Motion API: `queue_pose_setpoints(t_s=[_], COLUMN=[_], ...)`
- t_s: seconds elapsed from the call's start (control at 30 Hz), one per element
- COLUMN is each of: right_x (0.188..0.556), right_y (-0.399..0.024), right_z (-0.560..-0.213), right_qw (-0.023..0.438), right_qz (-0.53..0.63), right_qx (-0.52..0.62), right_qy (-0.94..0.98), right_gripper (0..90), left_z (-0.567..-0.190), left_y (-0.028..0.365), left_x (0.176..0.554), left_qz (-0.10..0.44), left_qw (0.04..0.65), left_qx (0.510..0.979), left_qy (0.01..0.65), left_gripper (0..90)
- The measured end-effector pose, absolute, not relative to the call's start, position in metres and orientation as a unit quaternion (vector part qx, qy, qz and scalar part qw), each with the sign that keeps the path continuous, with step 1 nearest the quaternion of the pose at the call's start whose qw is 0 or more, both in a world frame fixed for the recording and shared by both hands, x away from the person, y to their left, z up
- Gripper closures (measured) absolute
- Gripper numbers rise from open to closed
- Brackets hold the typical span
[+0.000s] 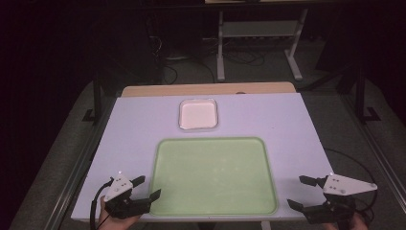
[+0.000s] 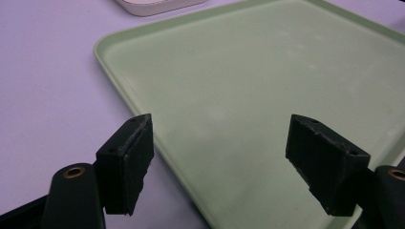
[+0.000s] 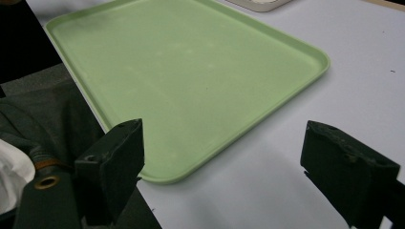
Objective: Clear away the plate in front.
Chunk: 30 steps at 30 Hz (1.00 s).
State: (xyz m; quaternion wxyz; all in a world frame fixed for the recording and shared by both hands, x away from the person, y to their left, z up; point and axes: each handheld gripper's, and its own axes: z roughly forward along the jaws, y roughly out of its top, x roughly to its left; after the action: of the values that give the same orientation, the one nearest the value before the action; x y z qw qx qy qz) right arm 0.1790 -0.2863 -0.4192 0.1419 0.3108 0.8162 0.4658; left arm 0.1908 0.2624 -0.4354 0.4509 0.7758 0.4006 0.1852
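Looking down from the high view, we hold the left gripper [image 1: 146, 188] and the right gripper [image 1: 300, 191] wide apart and empty, at the near corners of the green tray [image 1: 214, 176], probably waiting to start. A white square dish [image 1: 198, 115] sits just beyond its far edge. From the left gripper view, the bare tray [image 2: 267, 86] lies between spread jaws. From the right gripper view, the tray's [image 3: 191, 71] near corner lies ahead.
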Motion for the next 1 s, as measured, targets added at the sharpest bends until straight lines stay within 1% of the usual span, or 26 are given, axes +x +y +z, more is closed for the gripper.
queue_pose_setpoints(t_s=[1.0], right_x=[0.183], right_y=[-0.291], right_z=[-0.42], right_qw=[0.14], right_qz=[0.475], right_qx=[0.316], right_qy=[0.809], right_gripper=[13.9], left_z=[-0.434], left_y=[0.249], left_x=[0.208], left_qz=[0.178], left_qw=[0.445], left_qx=[0.783], left_qy=[0.396], left_gripper=[23.0])
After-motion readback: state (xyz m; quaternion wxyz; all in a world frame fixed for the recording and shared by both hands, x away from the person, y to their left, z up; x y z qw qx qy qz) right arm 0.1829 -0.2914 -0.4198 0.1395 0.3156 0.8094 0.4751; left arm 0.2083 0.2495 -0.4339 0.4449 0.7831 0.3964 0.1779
